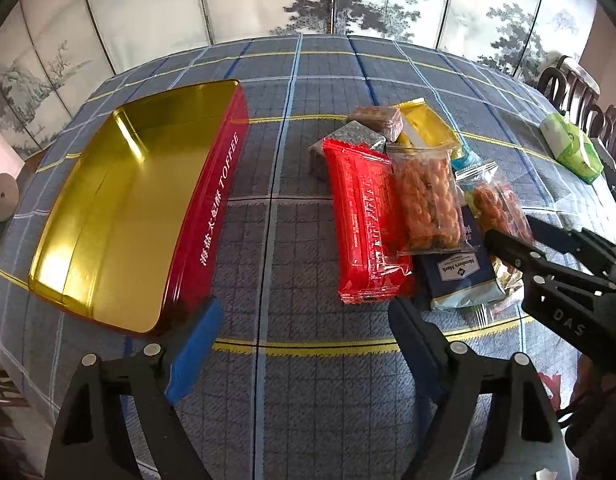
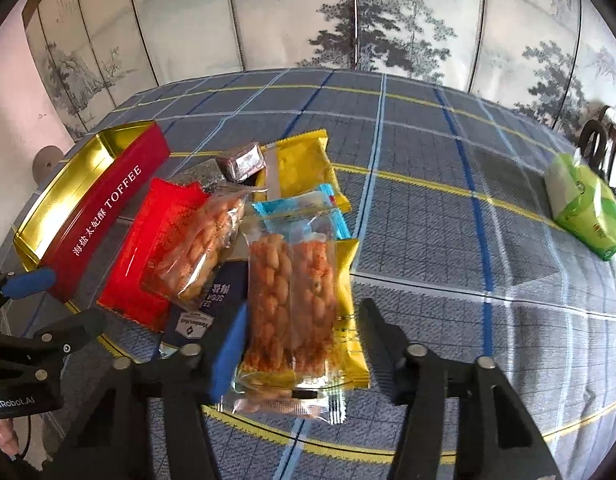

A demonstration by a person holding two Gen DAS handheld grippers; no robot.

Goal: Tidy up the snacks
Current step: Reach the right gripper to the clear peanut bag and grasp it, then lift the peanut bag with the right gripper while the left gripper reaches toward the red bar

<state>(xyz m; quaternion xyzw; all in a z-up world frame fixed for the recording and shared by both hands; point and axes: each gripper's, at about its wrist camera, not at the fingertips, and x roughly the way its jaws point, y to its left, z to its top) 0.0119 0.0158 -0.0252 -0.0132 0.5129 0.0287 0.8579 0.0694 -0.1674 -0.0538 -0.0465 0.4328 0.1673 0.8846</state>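
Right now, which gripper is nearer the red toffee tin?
Left. The left gripper hangs just beside the toffee tin's near corner; the right gripper straddles a peanut packet across the snack pile.

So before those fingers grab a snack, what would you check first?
1. Peanut pack between the right gripper's fingers: ok.
2. Pads pressing on it: not ok, gaps show on both sides.
3. Pack free of the pile: not ok, it lies on a yellow packet.
4. Toffee tin open, with room: ok.
5. Left gripper out of the way: ok, open over bare cloth.
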